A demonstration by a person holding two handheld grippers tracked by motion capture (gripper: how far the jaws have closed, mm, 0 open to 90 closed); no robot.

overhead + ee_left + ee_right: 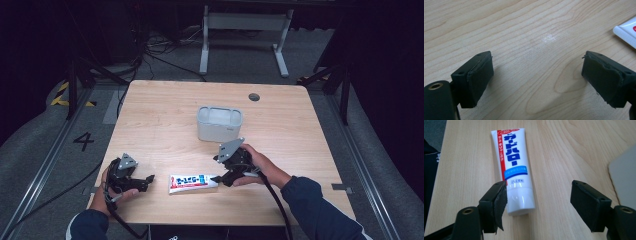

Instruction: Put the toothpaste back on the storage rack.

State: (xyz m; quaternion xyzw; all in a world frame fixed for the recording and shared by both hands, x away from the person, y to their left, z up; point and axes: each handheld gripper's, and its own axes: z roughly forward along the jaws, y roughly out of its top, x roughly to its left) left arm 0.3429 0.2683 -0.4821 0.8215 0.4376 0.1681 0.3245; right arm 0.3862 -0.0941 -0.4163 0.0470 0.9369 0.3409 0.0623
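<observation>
A white toothpaste tube [192, 183] with a red stripe and blue lettering lies flat near the table's front edge. Its wide end lies nearest the camera in the right gripper view [514, 170], close beside the left jaw. My right gripper [218, 179] [539, 188] is open, low over the table at the tube's right end, and its pads do not press on the tube. My left gripper [149, 179] [536, 65] rests open to the left of the tube with bare wood between its jaws. A corner of the tube [627, 31] shows at the right edge of the left gripper view.
A white rounded box [220, 123] [624, 180] stands at the middle of the wooden table [165, 125], behind the right hand. A round cable hole [254, 97] sits near the far edge. The front edge runs just below both hands.
</observation>
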